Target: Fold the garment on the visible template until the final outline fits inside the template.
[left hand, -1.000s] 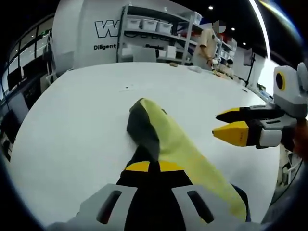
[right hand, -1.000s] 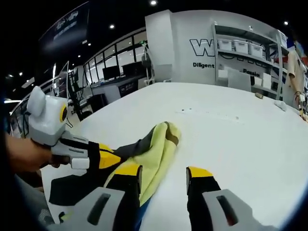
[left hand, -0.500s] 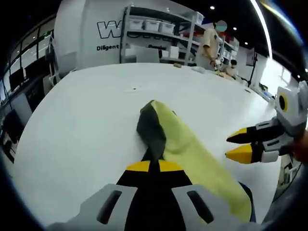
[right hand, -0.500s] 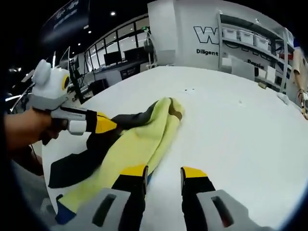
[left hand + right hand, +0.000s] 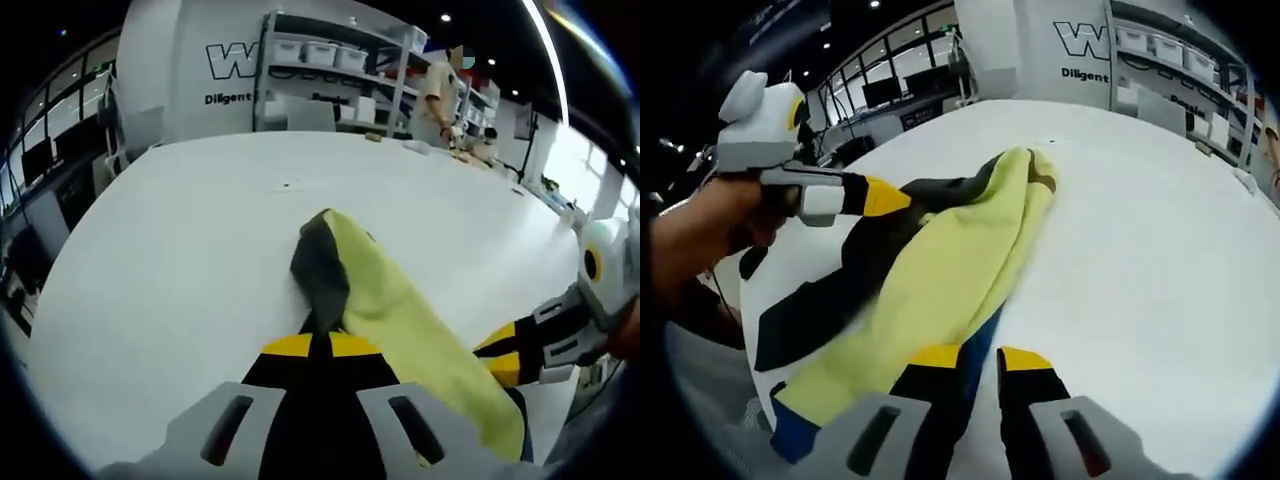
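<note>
One garment [image 5: 940,270] lies on the white table [image 5: 1140,280], a long bunched strip of pale yellow cloth with dark grey and black parts and a blue edge showing near the table's near edge. Its far end, a rounded fold of yellow and grey, points toward the middle of the table; the rest runs back to the near edge by the person.

In the left gripper view the left gripper [image 5: 312,347] has its two yellow-tipped jaws pressed together on the dark part of the garment [image 5: 380,300]. In the right gripper view a hand [image 5: 710,235] holds that gripper [image 5: 875,196] at the cloth.

The right gripper [image 5: 980,357] has its jaws a narrow gap apart, straddling the blue edge of the cloth; I cannot tell whether they grip it. In the left gripper view it [image 5: 505,350] sits just beside the yellow strip.

On the back wall [image 5: 190,60], large letters begin with "W" and smaller writing below begins "Diligent". One rack of shelves [image 5: 320,70] holds several white bins.
</note>
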